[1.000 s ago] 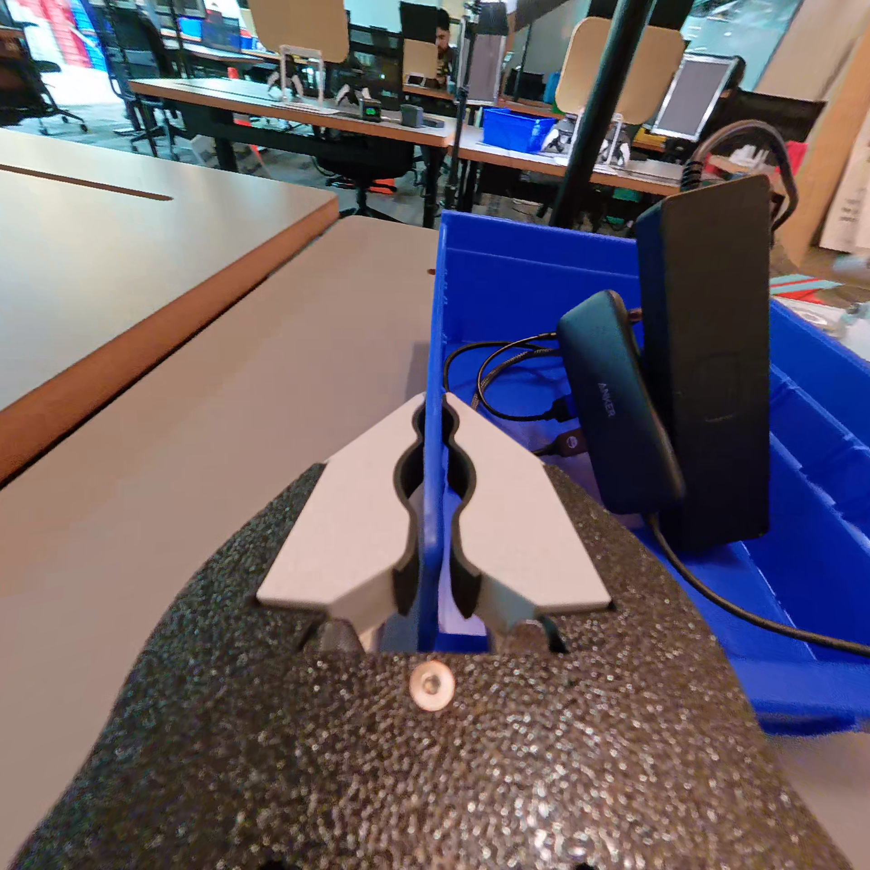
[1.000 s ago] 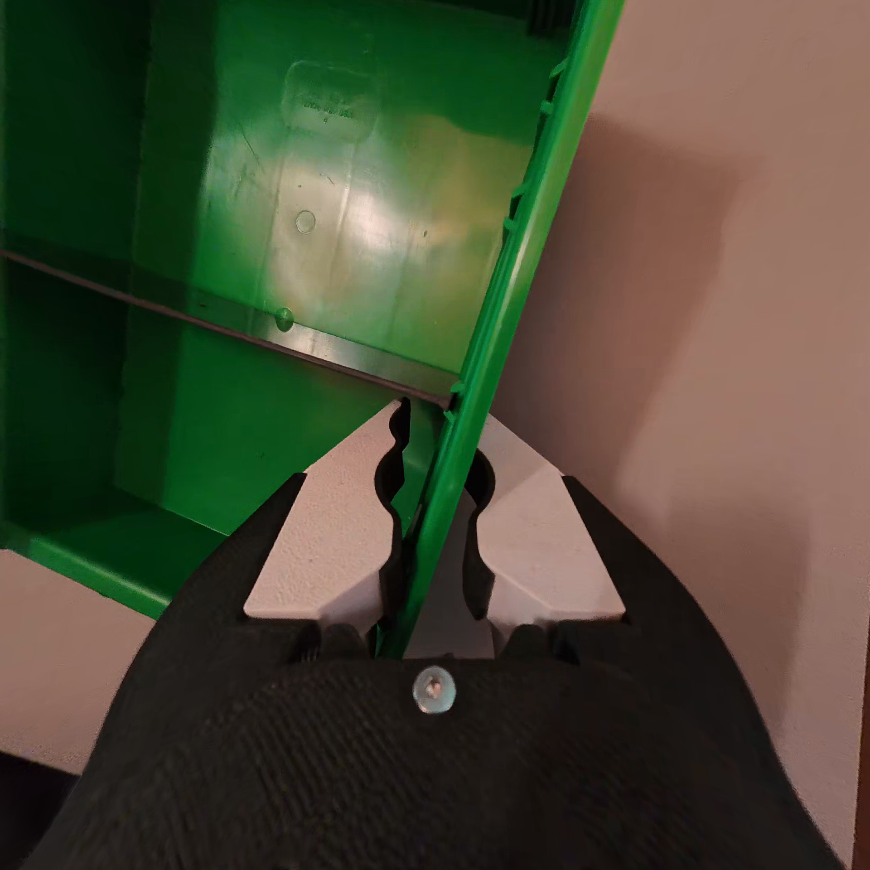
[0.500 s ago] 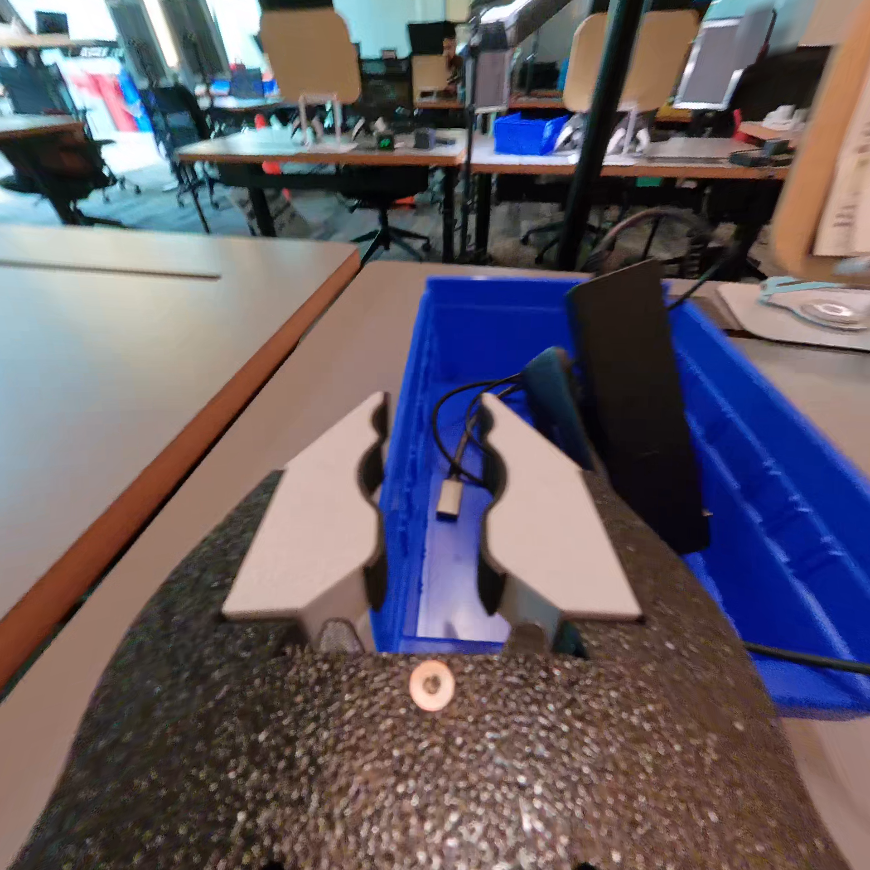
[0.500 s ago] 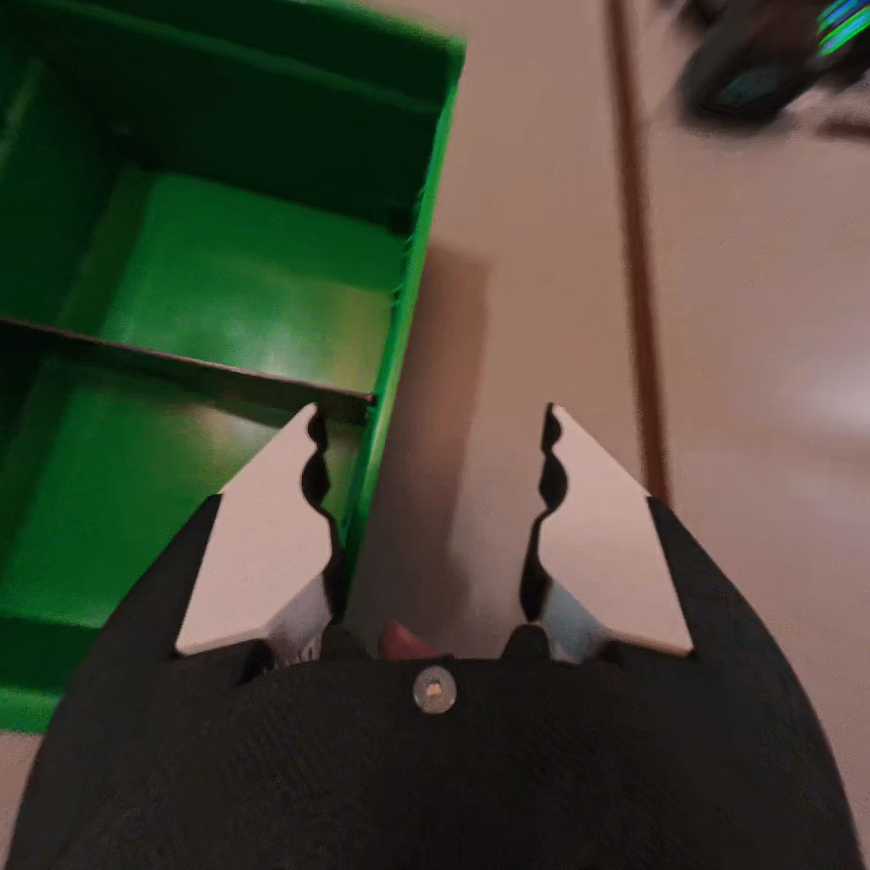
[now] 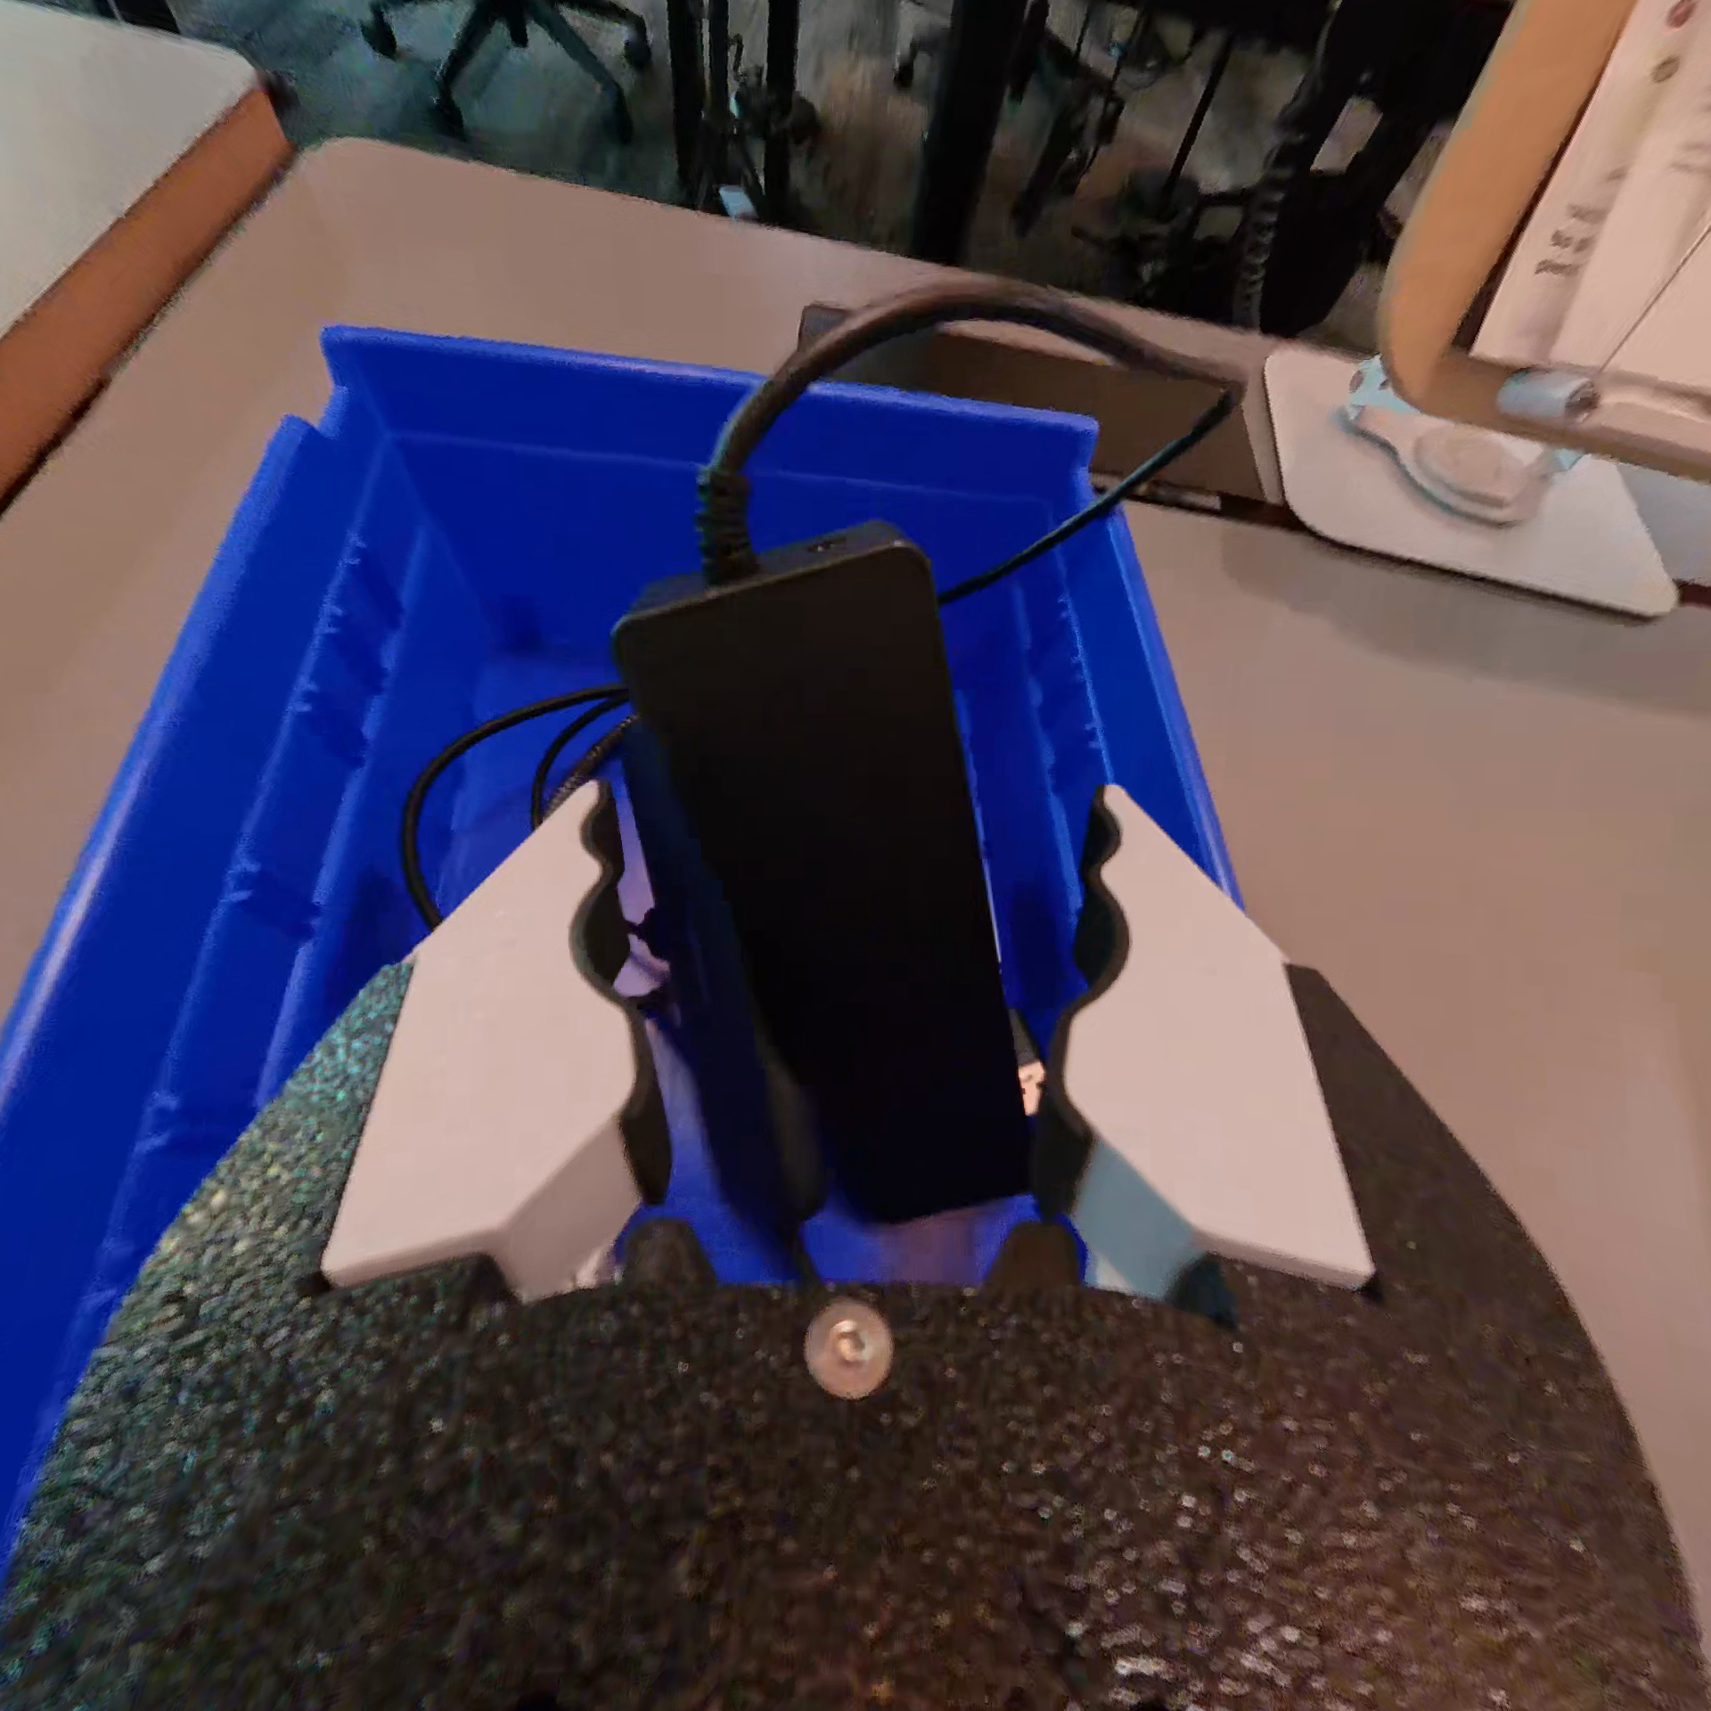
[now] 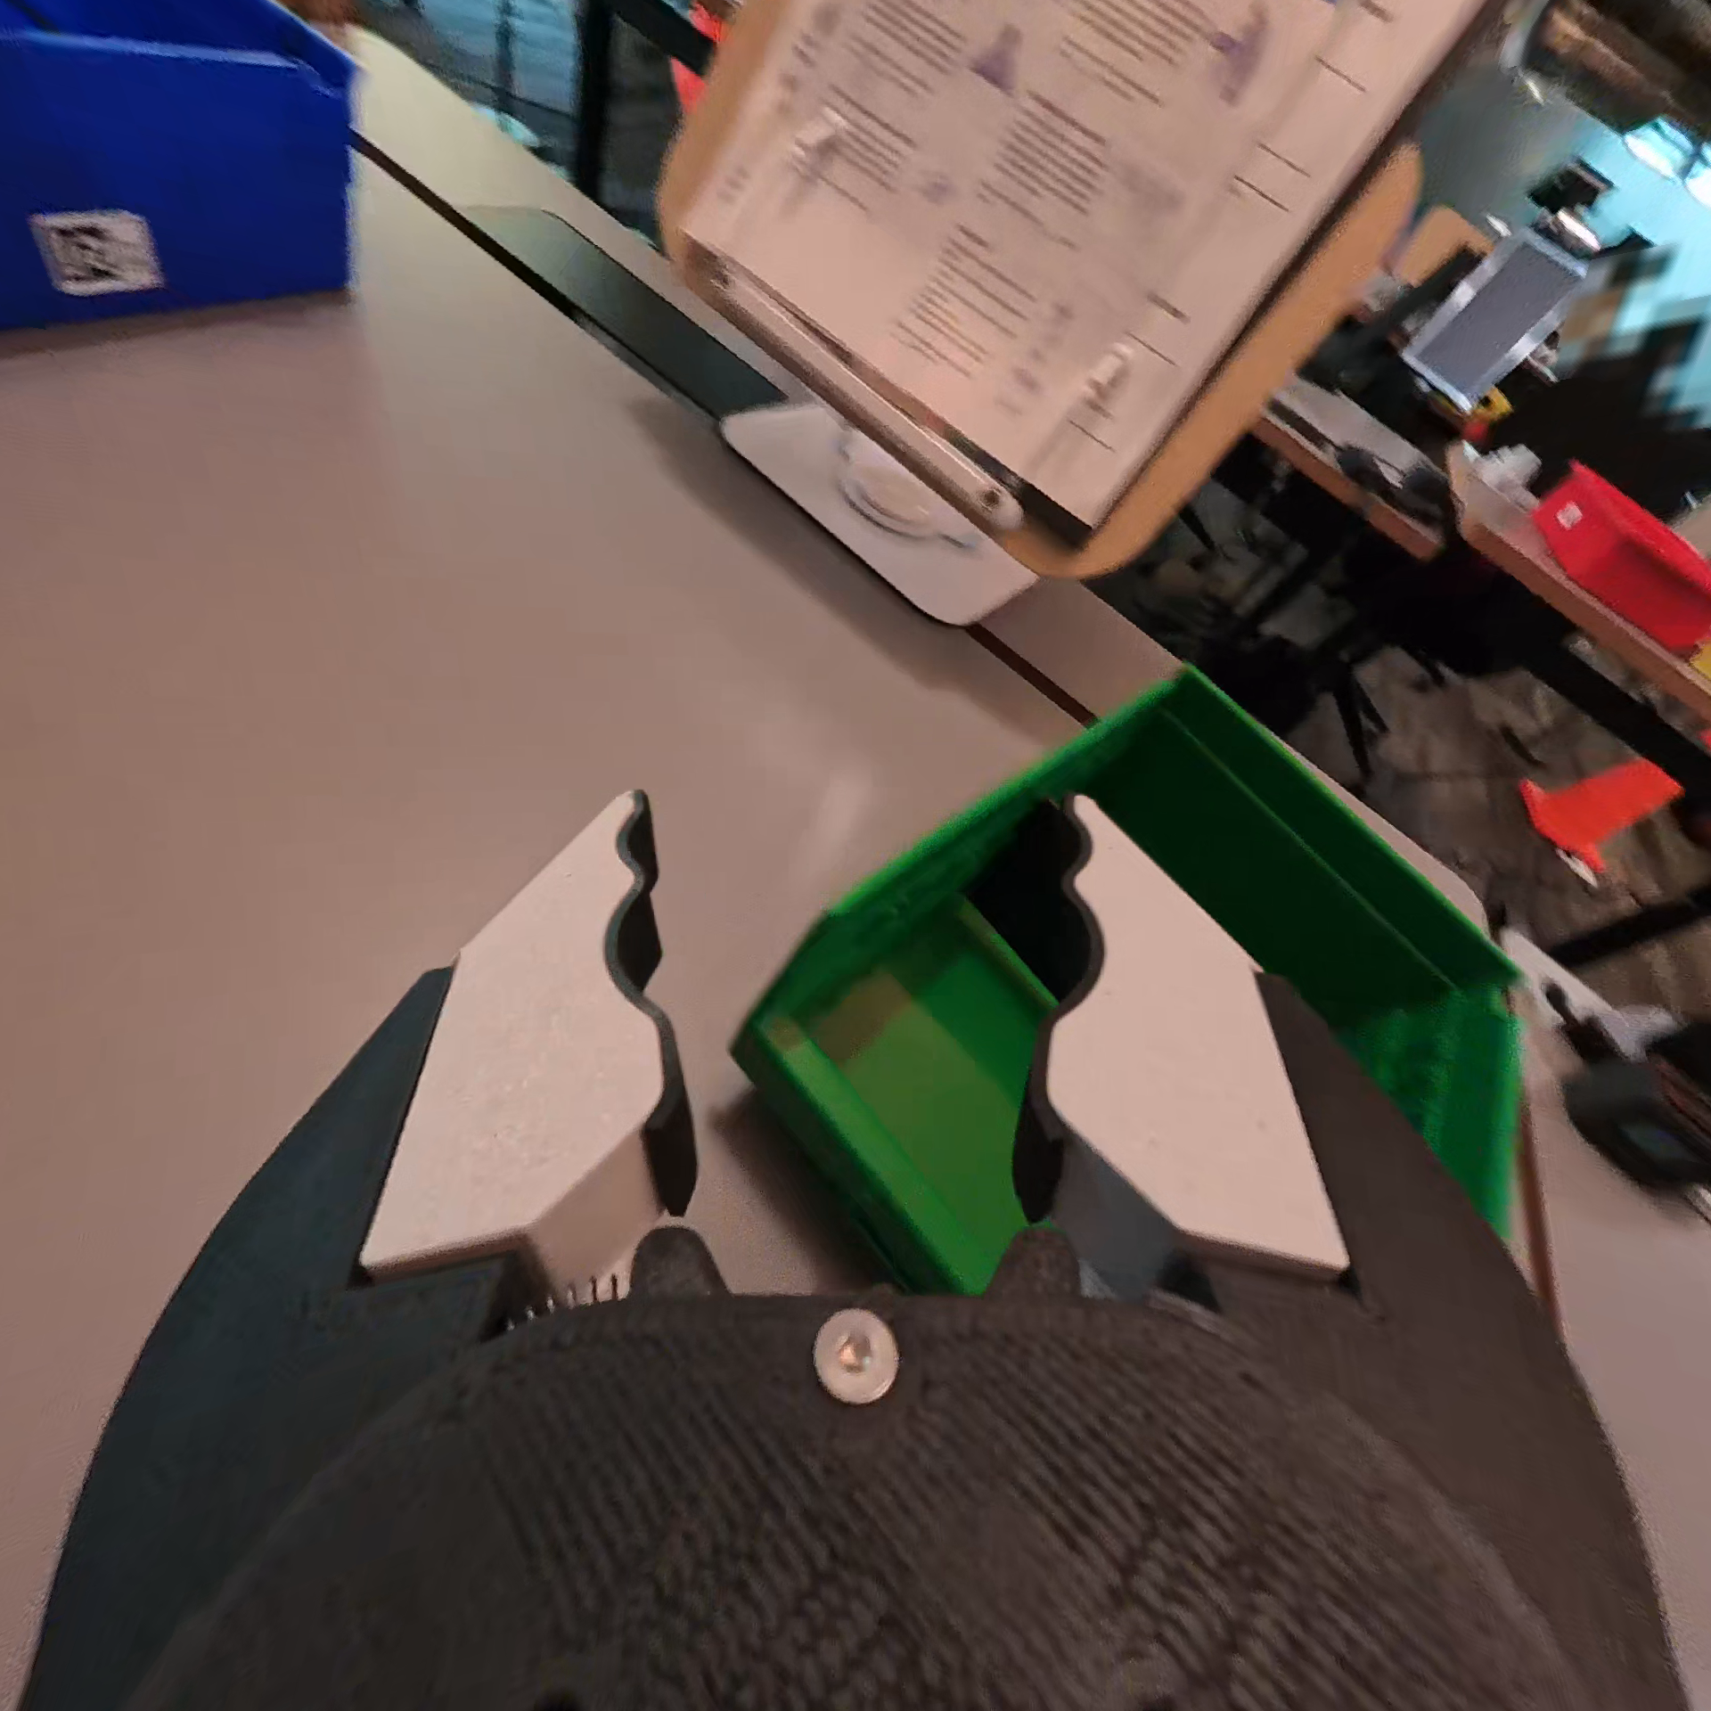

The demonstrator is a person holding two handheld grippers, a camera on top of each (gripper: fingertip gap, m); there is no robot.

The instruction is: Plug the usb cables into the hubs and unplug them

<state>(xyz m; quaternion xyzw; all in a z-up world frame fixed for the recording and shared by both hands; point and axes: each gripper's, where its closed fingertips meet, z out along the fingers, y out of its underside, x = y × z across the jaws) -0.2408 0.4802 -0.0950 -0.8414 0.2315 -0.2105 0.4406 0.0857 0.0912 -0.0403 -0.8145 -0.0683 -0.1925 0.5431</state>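
Tools both gape empty: left tool (image 5: 847,1009) straddling black hub (image 5: 815,889), right tool (image 6: 856,1009) over green bin (image 6: 926,1092).

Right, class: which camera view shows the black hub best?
The left wrist view. The black hub stands tilted in the blue bin, framed between the open fingers of the left hand-held gripper, its thick cable visible. The right wrist view shows no hub, only a corner of the bin.
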